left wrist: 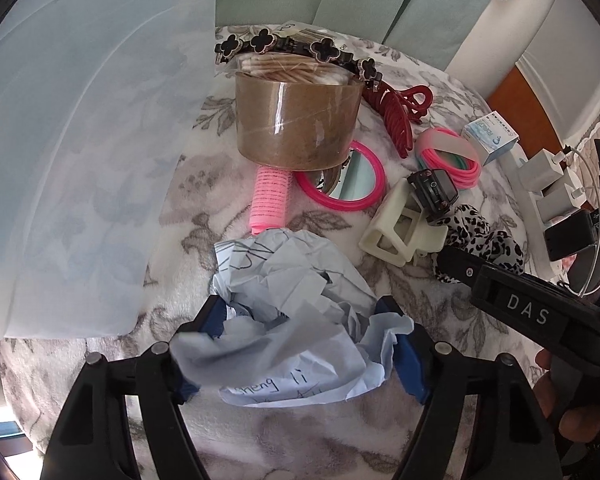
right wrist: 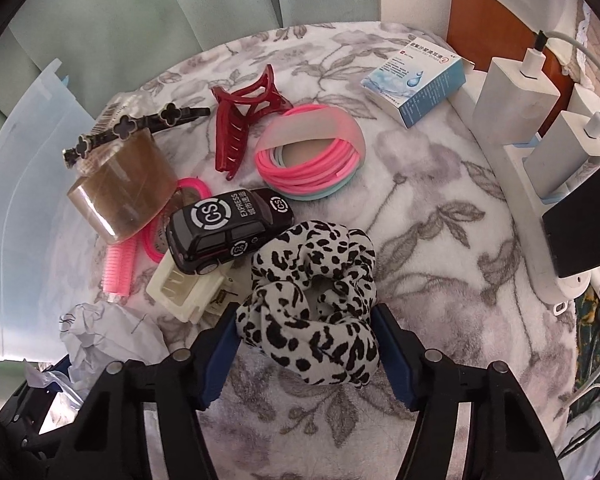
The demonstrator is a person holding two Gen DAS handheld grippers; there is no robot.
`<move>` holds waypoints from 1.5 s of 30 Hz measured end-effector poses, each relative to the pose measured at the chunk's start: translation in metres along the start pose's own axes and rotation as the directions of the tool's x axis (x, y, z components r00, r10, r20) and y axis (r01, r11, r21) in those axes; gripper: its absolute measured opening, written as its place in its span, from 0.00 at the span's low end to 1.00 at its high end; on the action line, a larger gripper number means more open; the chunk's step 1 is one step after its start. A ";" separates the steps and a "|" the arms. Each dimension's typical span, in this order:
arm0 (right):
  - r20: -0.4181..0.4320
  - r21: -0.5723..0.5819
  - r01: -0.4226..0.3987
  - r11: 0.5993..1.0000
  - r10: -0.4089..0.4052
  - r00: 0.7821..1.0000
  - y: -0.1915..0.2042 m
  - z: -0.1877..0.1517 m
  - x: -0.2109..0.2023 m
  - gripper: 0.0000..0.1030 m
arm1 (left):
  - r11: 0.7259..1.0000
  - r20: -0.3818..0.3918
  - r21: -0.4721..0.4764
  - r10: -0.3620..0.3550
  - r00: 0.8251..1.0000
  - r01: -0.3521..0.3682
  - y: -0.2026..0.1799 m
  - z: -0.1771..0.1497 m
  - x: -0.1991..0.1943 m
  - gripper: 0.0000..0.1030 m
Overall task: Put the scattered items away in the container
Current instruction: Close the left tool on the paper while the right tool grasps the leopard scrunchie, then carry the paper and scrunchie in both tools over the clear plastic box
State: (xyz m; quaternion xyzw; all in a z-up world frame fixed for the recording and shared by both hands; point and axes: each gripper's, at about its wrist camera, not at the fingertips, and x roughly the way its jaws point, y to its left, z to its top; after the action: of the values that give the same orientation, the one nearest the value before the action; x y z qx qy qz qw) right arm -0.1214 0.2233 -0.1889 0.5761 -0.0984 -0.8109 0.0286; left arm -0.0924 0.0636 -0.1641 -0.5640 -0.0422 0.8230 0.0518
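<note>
Toy car (right wrist: 228, 232) on clip (right wrist: 184, 292), prob.

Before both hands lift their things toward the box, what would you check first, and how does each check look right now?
1. Crumpled paper sits between the left gripper fingers: ok.
2. Leopard scrunchie sits between the right gripper fingers: ok.
3. Fingers squeezing firmly enough to lift: cannot tell.
4. Toy car clear of the scrunchie: not ok, they touch.
5. Translucent box close beside the paper: ok.
6. Room inside the box: cannot tell.
</note>
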 end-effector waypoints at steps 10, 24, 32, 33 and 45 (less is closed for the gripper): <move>-0.001 0.021 -0.003 1.000 0.003 1.000 -0.006 0.001 0.000 0.45 | 1.000 0.009 0.011 0.002 1.000 -0.002 -0.002 0.000 0.000 0.70; 0.038 0.055 -0.028 0.998 0.026 0.999 -0.013 -0.011 -0.031 0.36 | 1.000 0.036 0.024 0.012 0.999 -0.012 -0.004 -0.008 -0.017 0.55; 0.087 0.065 -0.036 0.997 0.030 0.996 -0.010 -0.028 -0.065 0.36 | 0.999 0.080 0.034 0.001 0.997 -0.004 -0.006 -0.017 -0.043 0.53; 0.094 0.066 -0.035 0.997 0.029 0.995 -0.009 -0.031 -0.070 0.36 | 0.999 0.088 0.036 -0.003 0.996 0.000 -0.006 -0.018 -0.047 0.53; 0.205 0.061 -0.062 0.996 0.049 0.978 -0.005 -0.054 -0.136 0.36 | 0.997 0.224 0.077 -0.043 0.974 0.027 -0.016 -0.027 -0.107 0.53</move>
State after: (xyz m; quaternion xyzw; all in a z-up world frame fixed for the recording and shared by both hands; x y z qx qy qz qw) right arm -0.0248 0.2434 -0.0805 0.4878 -0.1440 -0.8607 0.0217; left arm -0.0287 0.0656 -0.0730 -0.4641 -0.0274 0.8816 0.0818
